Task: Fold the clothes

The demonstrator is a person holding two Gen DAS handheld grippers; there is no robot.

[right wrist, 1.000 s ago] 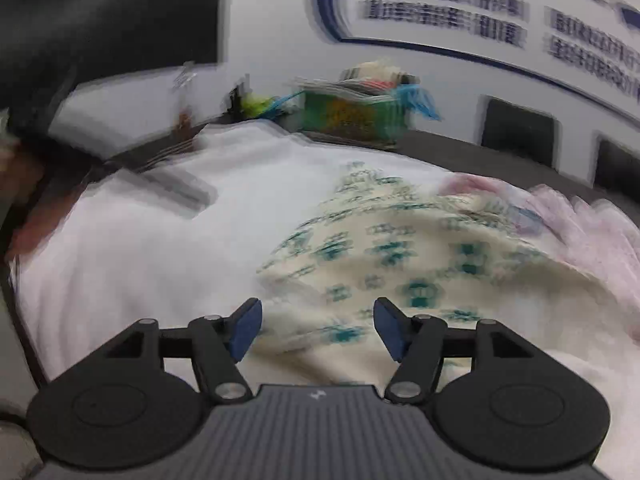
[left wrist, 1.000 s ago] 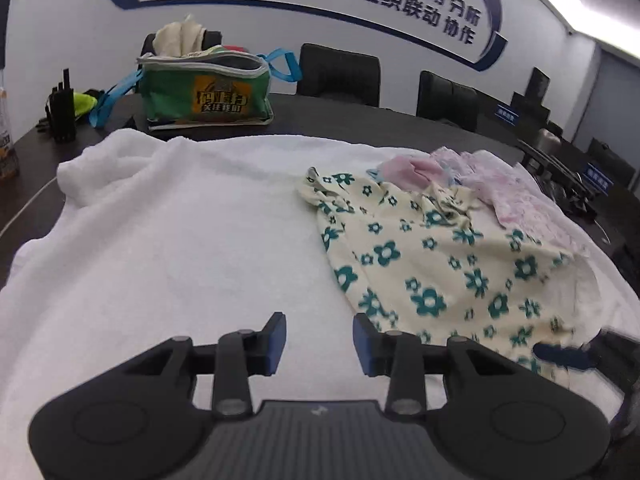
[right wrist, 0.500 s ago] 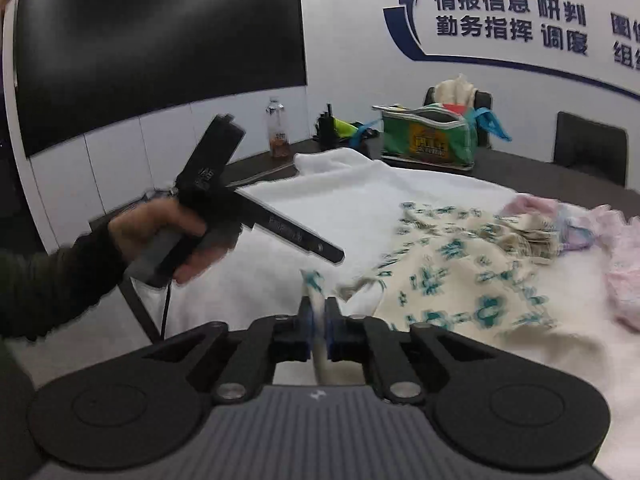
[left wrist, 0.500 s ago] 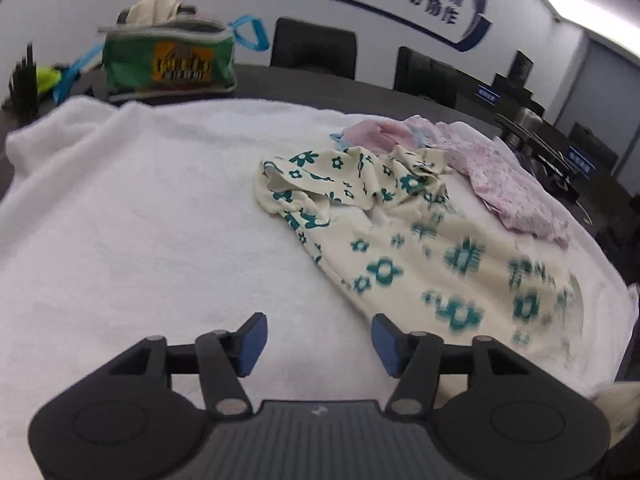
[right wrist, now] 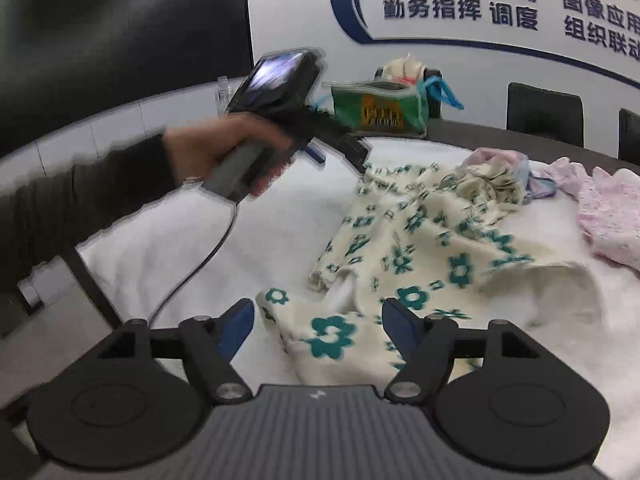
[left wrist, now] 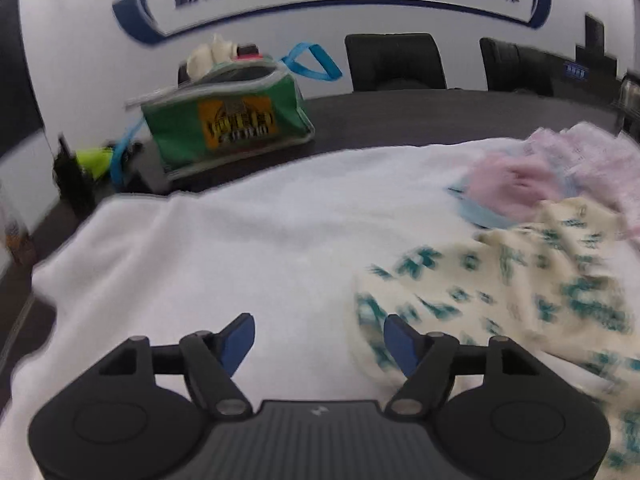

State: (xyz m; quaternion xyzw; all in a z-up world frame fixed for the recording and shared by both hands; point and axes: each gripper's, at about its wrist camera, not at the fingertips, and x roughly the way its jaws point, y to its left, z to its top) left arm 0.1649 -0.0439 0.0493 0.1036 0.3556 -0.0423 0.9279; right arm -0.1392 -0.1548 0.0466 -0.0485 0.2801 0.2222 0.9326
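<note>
A cream garment with teal flowers (right wrist: pixel 420 240) lies crumpled on a white towel (right wrist: pixel 280 216) that covers the table. My right gripper (right wrist: pixel 318 326) is opening, its jaws wide apart over the garment's near corner, whose cloth lies loose between the pads without being pressed. My left gripper (left wrist: pixel 318 338) is opening too, over bare towel (left wrist: pixel 240 248), with the flowered garment (left wrist: pixel 520 280) just to its right. From the right wrist view I see the left gripper (right wrist: pixel 344 152) held by a hand (right wrist: pixel 224 152) above the garment's far edge.
Pink clothes (right wrist: pixel 608 208) lie heaped at the towel's far right, also the pink clothes (left wrist: pixel 552 172) in the left wrist view. A green bag (left wrist: pixel 228 120) stands on the dark table behind the towel. Black chairs (left wrist: pixel 396 60) line the far side.
My right gripper was shut on the garment's corner and now stands open, the corner dropped on the towel. My left gripper widened and swung toward the garment's far-left edge.
</note>
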